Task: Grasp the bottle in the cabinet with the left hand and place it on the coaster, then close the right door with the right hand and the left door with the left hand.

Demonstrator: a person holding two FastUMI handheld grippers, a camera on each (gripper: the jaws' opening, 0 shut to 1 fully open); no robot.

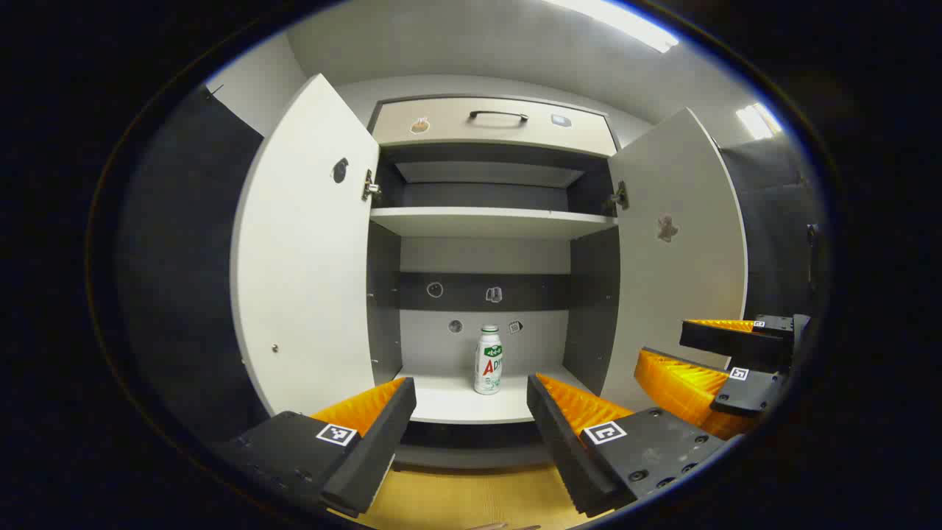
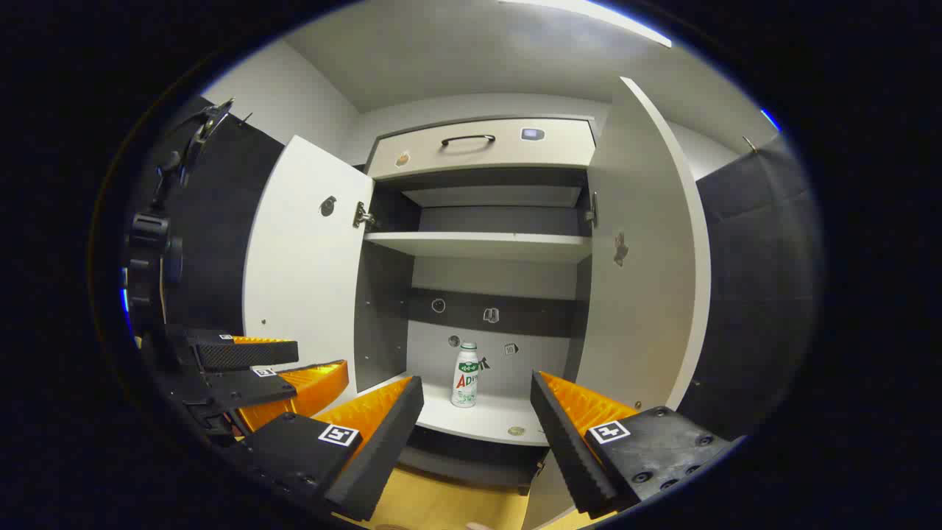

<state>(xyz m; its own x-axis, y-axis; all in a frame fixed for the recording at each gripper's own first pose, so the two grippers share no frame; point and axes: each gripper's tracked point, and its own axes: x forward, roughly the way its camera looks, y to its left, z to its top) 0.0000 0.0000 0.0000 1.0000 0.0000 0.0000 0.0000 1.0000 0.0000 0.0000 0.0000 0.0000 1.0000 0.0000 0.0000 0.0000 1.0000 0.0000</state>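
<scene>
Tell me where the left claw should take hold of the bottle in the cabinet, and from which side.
Grip the bottle around its straight middle, below the narrower cap. It stands upright on the bottom shelf, with bare shelf on both sides. Come straight in from the front, through the open doors, probably with one finger passing each side. The left claw is open and roughly lined up already.

The bottle (image 1: 488, 360) is small and white with a pale cap and a green and red label, standing upright on the bottom shelf (image 1: 456, 401) of the cabinet (image 1: 489, 221), near the back wall and about midway between the sides. Both doors are swung wide open: the left door (image 1: 305, 243) and the right door (image 1: 677, 250) are plain white slabs hinged at the cabinet's sides.
</scene>
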